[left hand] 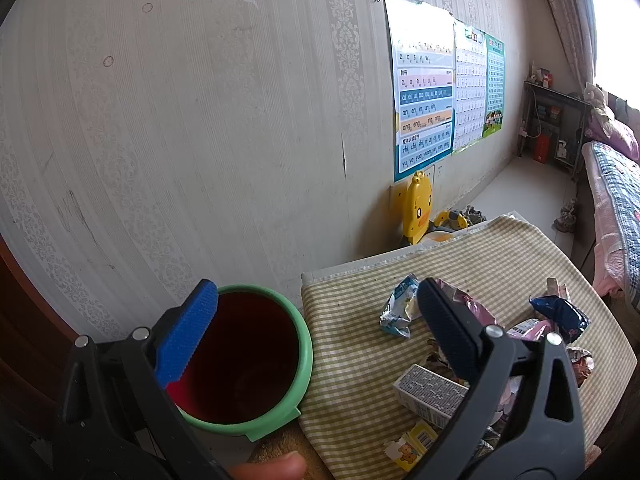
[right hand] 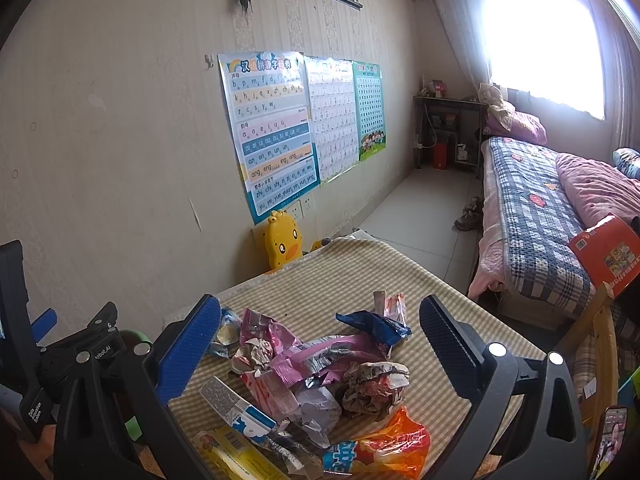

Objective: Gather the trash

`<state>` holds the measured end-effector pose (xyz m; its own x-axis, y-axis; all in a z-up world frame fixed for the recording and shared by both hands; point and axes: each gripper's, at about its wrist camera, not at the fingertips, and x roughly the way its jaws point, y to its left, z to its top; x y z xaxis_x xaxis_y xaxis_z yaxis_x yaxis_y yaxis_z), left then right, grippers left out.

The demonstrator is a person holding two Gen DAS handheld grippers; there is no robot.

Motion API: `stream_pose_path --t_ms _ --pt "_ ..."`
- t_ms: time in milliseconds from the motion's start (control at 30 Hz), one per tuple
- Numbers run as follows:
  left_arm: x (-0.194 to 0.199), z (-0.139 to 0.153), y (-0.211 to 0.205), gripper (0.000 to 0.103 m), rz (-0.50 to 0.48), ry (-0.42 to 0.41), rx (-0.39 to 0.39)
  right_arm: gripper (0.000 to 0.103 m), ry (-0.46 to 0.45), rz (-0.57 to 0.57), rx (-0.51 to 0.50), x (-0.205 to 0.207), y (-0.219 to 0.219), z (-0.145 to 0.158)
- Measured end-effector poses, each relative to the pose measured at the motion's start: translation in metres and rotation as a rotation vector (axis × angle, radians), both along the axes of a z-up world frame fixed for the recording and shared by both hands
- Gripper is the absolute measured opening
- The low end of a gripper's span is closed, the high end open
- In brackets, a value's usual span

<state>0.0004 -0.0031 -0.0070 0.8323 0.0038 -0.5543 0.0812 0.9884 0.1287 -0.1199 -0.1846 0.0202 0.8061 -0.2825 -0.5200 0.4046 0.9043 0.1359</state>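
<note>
A pile of trash lies on the table's checked cloth (right hand: 320,276): pink wrappers (right hand: 304,356), a dark blue wrapper (right hand: 376,328), a crumpled brown wrapper (right hand: 372,388), an orange packet (right hand: 384,444) and a small milk carton (right hand: 236,408). My right gripper (right hand: 320,348) is open above this pile, one finger on each side, holding nothing. A green-rimmed bin (left hand: 306,344) with a dark red inside stands left of the table. My left gripper (left hand: 316,332) is open between bin and table; its left finger (left hand: 188,336) is over the bin, and its right finger (left hand: 448,328) is over the wrappers (left hand: 396,308).
A yellow duck chair (right hand: 282,242) leans on the wallpapered wall behind the table, under posters (right hand: 272,132). A bed (right hand: 532,216) runs along the right, with a wooden chair back (right hand: 600,332) and a red box (right hand: 608,248) near it. A thumb (left hand: 276,468) shows at the bottom.
</note>
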Motion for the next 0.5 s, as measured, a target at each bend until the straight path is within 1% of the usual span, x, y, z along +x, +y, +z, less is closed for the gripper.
stream_pose_path --t_ms 300,433,500 --pt "-0.0002 -0.0008 0.0030 0.098 0.030 -0.014 -0.007 0.096 0.003 0.001 0.005 0.0001 -0.0001 -0.0022" --pt "-0.0009 0.0055 0.0083 0.098 0.048 -0.042 -0.028 0.096 0.004 -0.002 0.007 0.0001 -0.0003 -0.0034" --pt "0.0003 0.0060 0.0096 0.098 0.049 -0.040 -0.033 0.096 0.005 -0.001 0.013 0.0006 -0.0010 -0.0054"
